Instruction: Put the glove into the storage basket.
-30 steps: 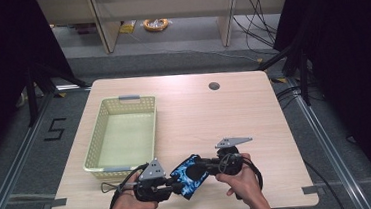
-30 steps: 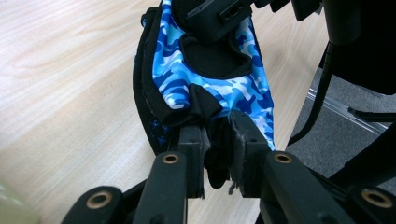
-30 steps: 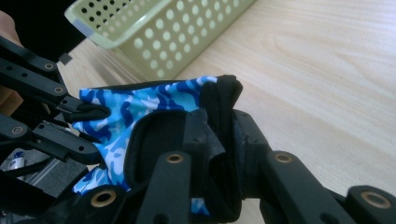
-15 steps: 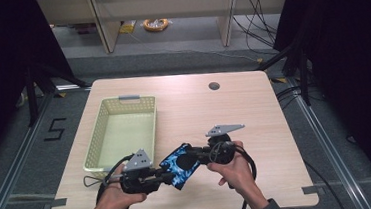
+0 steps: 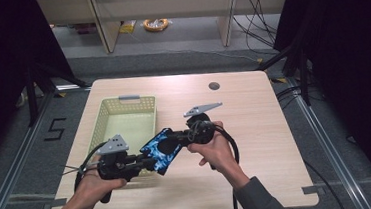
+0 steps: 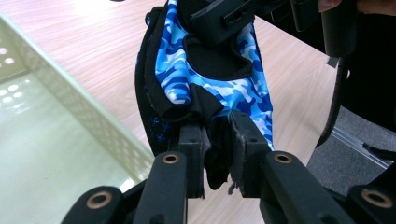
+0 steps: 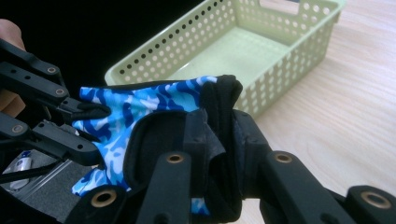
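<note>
Both grippers are clamping the blue camouflage glove (image 5: 159, 150), the left gripper (image 5: 147, 163) on its near edge, the right gripper (image 5: 176, 136) on its far edge; since a second ago the pair have been carrying it left, and it is now hanging beside the pale green basket (image 5: 104, 124). Judging from that drift, the basket is looking like the destination; the glove is not yet over it.

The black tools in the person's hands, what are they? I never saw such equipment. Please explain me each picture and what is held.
They are hand-held two-jaw grippers, each carrying a camera. The high view looks down on the light wooden table: the left gripper and right gripper both clamp one blue camouflage fabric glove with black trim, lifted beside the pale green perforated plastic basket. The gripper views look along each tool's own jaws, shut on the glove's black edge.
</note>
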A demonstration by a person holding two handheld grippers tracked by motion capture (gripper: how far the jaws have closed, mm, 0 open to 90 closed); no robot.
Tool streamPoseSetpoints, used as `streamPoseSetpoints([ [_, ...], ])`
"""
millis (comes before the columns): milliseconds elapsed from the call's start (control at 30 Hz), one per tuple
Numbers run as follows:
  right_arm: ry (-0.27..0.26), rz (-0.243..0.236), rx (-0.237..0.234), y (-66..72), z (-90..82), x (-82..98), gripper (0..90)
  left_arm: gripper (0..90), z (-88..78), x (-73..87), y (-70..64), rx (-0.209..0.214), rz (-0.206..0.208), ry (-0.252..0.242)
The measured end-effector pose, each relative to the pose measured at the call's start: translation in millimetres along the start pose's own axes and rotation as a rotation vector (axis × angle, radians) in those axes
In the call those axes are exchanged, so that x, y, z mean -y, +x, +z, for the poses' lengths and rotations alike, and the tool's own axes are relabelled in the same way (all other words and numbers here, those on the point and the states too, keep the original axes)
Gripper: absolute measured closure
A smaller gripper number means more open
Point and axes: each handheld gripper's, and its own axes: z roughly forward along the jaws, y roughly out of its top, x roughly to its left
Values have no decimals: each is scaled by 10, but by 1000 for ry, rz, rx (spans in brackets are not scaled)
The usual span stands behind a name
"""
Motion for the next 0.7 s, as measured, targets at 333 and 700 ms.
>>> streamPoseSetpoints([
  [333, 42, -36, -18, 94, 322, -343, 779, 761, -239, 38, 307, -51, -56, -9],
  [700, 96, -38, -43, 94, 788, -622, 779, 761, -360, 130, 641, -108, -115, 3],
])
